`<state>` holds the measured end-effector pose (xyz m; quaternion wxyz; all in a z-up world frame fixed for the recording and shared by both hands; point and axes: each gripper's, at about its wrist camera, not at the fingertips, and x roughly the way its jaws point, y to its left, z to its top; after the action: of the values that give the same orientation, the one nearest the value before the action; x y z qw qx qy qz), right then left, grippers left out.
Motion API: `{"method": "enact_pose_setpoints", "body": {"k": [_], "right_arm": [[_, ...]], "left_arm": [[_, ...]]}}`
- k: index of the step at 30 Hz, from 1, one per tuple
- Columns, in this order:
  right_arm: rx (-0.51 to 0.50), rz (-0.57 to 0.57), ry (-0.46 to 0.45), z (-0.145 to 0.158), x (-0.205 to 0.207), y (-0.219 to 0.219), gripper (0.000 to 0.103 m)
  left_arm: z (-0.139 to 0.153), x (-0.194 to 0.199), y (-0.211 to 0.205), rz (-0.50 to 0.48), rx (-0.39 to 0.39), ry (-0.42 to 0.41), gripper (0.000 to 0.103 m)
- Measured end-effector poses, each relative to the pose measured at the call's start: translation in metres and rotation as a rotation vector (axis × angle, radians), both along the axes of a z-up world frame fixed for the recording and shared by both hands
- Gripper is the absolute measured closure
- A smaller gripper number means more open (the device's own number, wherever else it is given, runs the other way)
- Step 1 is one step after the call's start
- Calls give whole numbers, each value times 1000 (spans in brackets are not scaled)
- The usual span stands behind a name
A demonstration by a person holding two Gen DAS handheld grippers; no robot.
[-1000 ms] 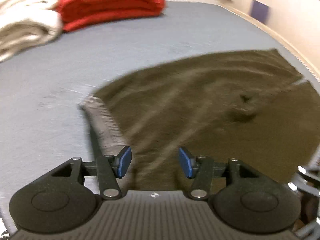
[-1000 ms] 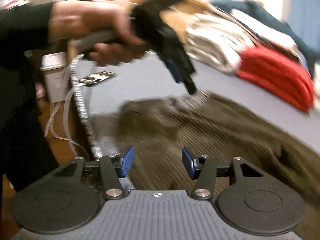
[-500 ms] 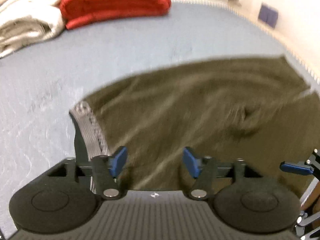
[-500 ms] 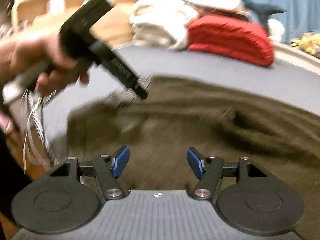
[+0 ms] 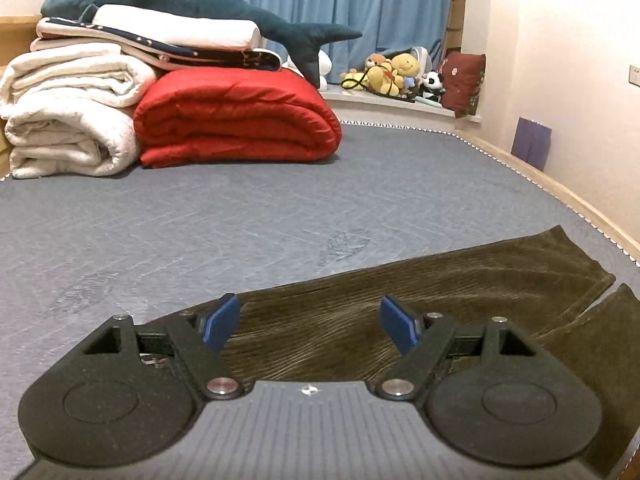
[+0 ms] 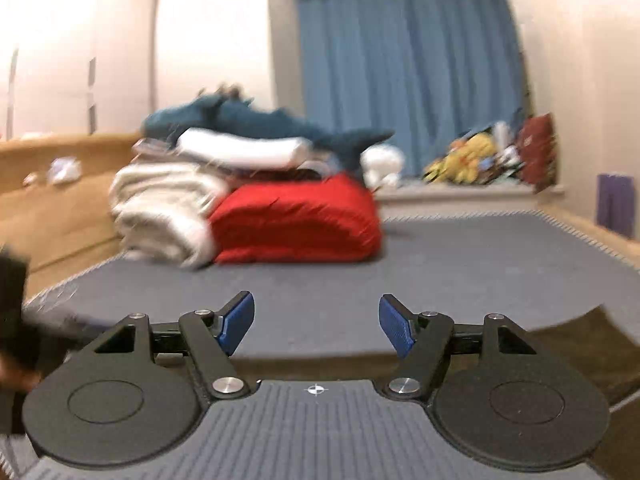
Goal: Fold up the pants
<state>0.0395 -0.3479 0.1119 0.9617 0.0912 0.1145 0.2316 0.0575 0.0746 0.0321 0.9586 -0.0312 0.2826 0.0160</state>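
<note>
1. Nearest, the left claw [image 5: 310, 322] hangs released above the pants [image 5: 460, 280], its blue pads apart with nothing between them and clear of the cloth.
2. Likewise the right claw [image 6: 316, 322] is released and its jaws are opening; nothing sits between them, only bare mattress [image 6: 460, 272] and a dark strip of the pants [image 6: 592, 340] low at the right of its view.
3. The pants lie flat along the near edge of the mattress, running toward its right edge, where one leg end shows a squared hem and a second layer peeks out just beside it.
4. Their cloth is olive-brown and finely ribbed, like corduroy; I judge it soft but with enough body to hold a crease.
5. To fold well, I would pinch both layers at matching corners, lift together, and lay the fold so the edges line up, then smooth the ripples near the middle.
6. At the far left corner of the mattress sit a folded red quilt [image 5: 236, 116] and rolled cream blankets [image 5: 68, 116], with a plush shark [image 5: 192, 4] on top.
</note>
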Motion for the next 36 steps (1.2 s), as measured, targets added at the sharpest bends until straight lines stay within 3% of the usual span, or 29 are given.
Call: {"method": "enact_pose_setpoints", "body": {"k": [5, 8, 9, 12, 15, 22, 32, 34, 36], "right_arm": [[27, -143, 56, -38, 33, -31, 32], [54, -218, 288, -81, 58, -41, 39], [84, -219, 326, -88, 64, -45, 39], [34, -220, 301, -96, 73, -40, 40], [11, -198, 283, -96, 78, -32, 41], [-3, -103, 293, -92, 73, -15, 41], [-79, -34, 228, -91, 68, -4, 38], [-78, -24, 228, -92, 69, -4, 37], [-76, -20, 231, -93, 71, -5, 36]], "left_arm": [[-12, 18, -5, -6, 20, 34, 25], [-22, 24, -4, -21, 43, 42, 39], [-26, 24, -2, -26, 45, 50, 43], [-33, 34, 3, -24, 31, 76, 61], [-38, 45, 7, -10, 17, 97, 68], [-50, 73, 19, 27, 38, 120, 69], [-63, 106, 86, 123, -13, 136, 67], [-68, 110, 101, 149, -38, 151, 64], [-73, 113, 113, 172, -49, 165, 52]]}}
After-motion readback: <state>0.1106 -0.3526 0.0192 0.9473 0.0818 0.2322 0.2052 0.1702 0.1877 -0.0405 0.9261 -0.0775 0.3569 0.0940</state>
